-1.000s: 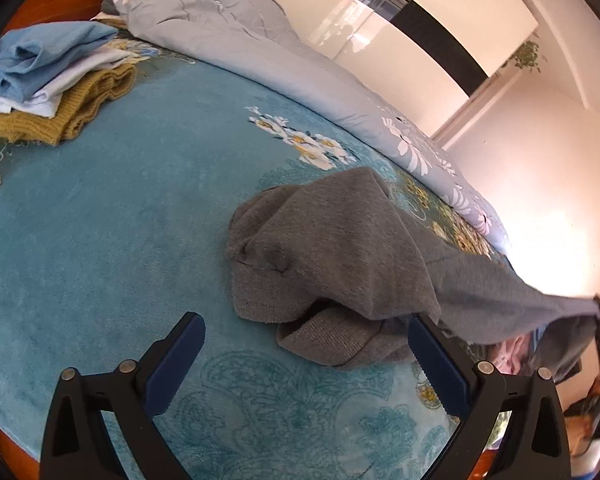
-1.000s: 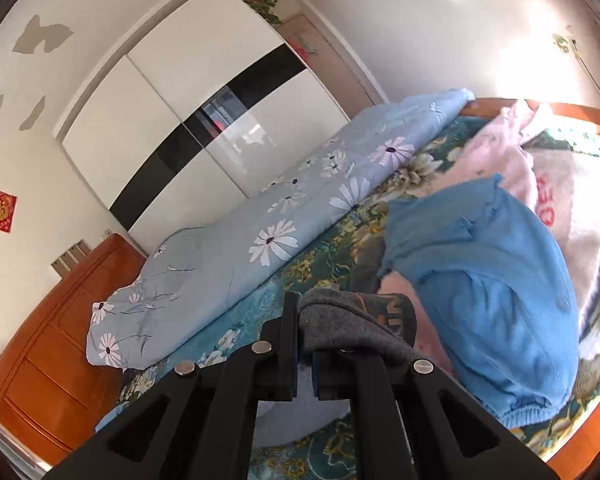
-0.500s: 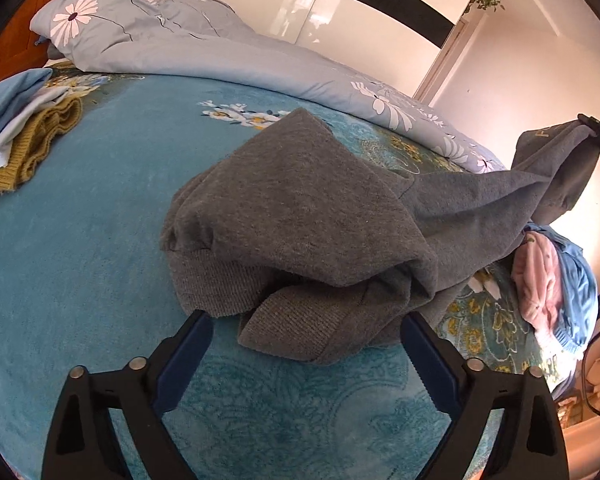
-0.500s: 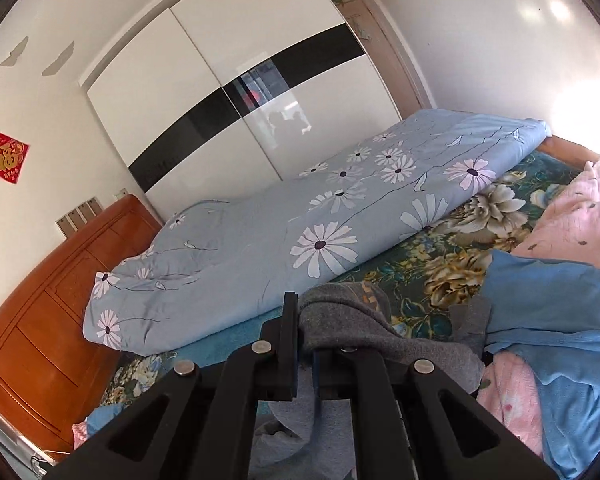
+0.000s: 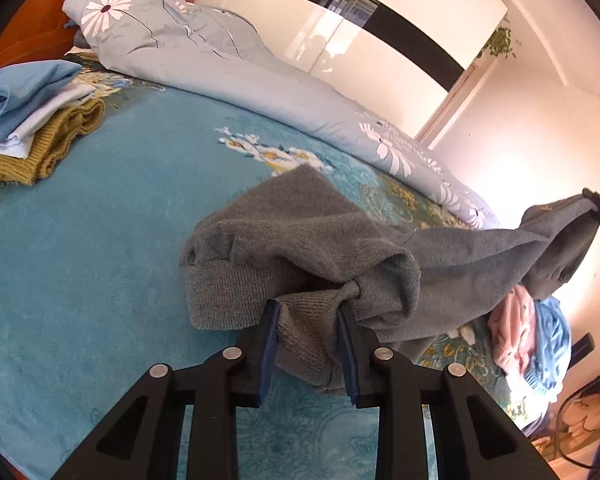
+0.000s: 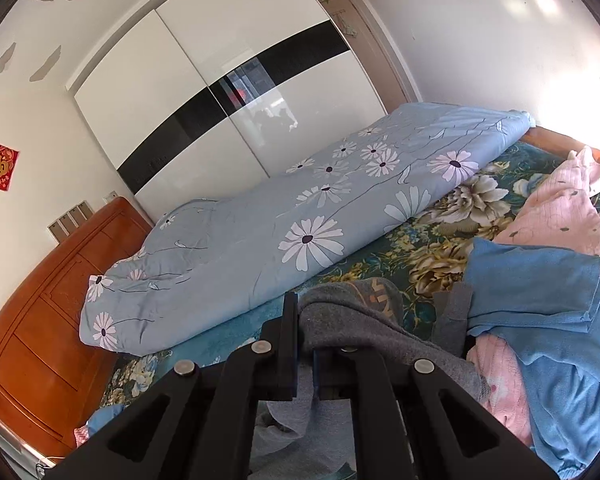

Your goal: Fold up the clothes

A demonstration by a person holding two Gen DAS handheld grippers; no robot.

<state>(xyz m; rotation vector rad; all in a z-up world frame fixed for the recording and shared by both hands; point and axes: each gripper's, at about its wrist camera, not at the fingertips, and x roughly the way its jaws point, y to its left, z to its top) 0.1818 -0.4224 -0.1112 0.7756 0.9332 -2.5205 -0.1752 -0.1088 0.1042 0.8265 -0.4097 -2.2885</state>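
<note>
Your grey sweater (image 5: 312,232) lies bunched on the teal blanket (image 5: 100,264) in the middle of the bed, and from there one part of it stretches up and off to the right, clear of the bed. Your left gripper (image 5: 307,320) is at the sweater's near edge: its jaws are closing, and the ribbed hem (image 5: 304,332) sits between the blue pads (image 5: 269,344), which already press it on both sides. At the far right end of the sweater your right gripper (image 5: 594,196) pinches the raised cloth; in its own view the jaws are pressed together on a grey fold (image 6: 340,316) that drapes over them, and an orange print shows on it, though you cannot read it from here.

Beyond the sweater, along the far side of the bed, lies a rolled light-blue duvet (image 5: 236,68) with white daisies. To the sweater's left, near the head of the bed, sits a stack of folded clothes (image 5: 32,116): blue on top, white under it, olive knit at the bottom. To its right, under the lifted part, lies a heap of pink and blue garments (image 6: 548,296). Behind the duvet stands a white wardrobe (image 6: 228,92) with a black band, and a wooden headboard (image 6: 48,320) closes the bed's left end.
</note>
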